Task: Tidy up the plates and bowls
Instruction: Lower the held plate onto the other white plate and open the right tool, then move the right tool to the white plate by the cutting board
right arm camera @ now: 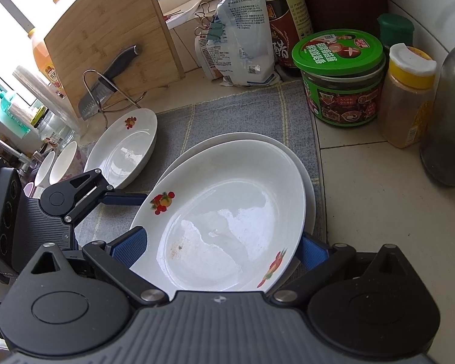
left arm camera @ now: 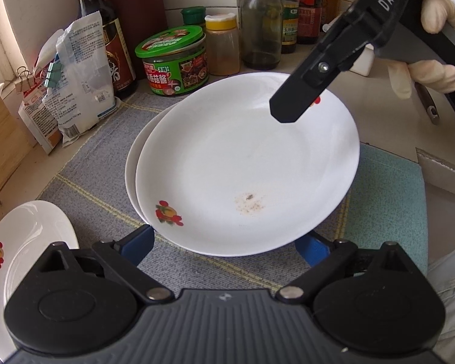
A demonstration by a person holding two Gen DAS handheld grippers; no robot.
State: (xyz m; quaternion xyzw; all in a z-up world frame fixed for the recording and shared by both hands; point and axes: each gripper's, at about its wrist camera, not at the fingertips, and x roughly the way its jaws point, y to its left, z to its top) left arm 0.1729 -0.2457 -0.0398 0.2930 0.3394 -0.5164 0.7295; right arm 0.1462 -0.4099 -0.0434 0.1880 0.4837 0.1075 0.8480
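Two white plates with fruit prints are stacked on the grey mat (left arm camera: 91, 166). The top plate (left arm camera: 245, 163) (right arm camera: 227, 212) sits shifted over the lower plate (left arm camera: 132, 163) (right arm camera: 242, 137). My left gripper (left arm camera: 224, 236) (right arm camera: 127, 200) is open, and the top plate's near rim hides part of its blue fingers (left arm camera: 142, 242). My right gripper (right arm camera: 221, 233) (left arm camera: 288, 109) is open at the opposite rim, spanning the plate. Whether either gripper touches the plate is unclear. A third plate (left arm camera: 24, 242) (right arm camera: 127, 148) lies to the left, with two bowls (right arm camera: 63, 163) beyond it.
A green-lidded jar (left arm camera: 173, 60) (right arm camera: 339, 75), a yellow-capped spice jar (right arm camera: 409, 91), bottles and clipped bags (left arm camera: 75, 75) crowd the back of the counter. A cutting board (right arm camera: 106, 36) and a knife in a rack (right arm camera: 106, 85) stand far left. A teal cloth (left arm camera: 385, 197) lies right of the mat.
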